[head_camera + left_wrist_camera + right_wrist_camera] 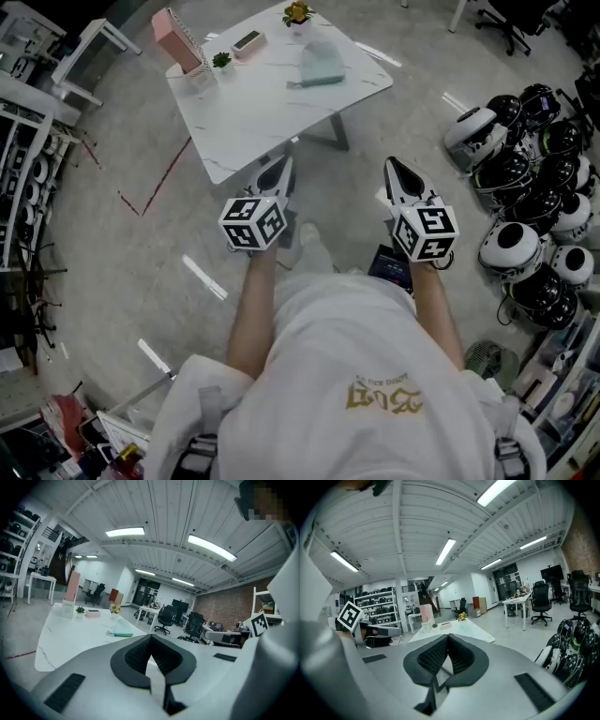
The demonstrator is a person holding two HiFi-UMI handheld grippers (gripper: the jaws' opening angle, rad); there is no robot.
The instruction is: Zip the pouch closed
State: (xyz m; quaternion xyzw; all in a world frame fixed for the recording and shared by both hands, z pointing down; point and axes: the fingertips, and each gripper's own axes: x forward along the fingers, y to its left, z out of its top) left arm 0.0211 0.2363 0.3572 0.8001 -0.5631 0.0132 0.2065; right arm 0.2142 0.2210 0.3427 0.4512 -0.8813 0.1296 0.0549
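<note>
Head view | left tongs point(280, 174), right tongs point(397, 178) clenched, empty | near table point(234, 150) edge | pouch point(321, 65) mid-table

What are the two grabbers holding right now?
Nothing. The left gripper and the right gripper are both shut and empty, held in the air short of the white table. The teal pouch lies on the table, untouched.

Glossy, marble-veined white table point(272, 117); soft, matt mint cloth pouch point(322, 64).
</note>
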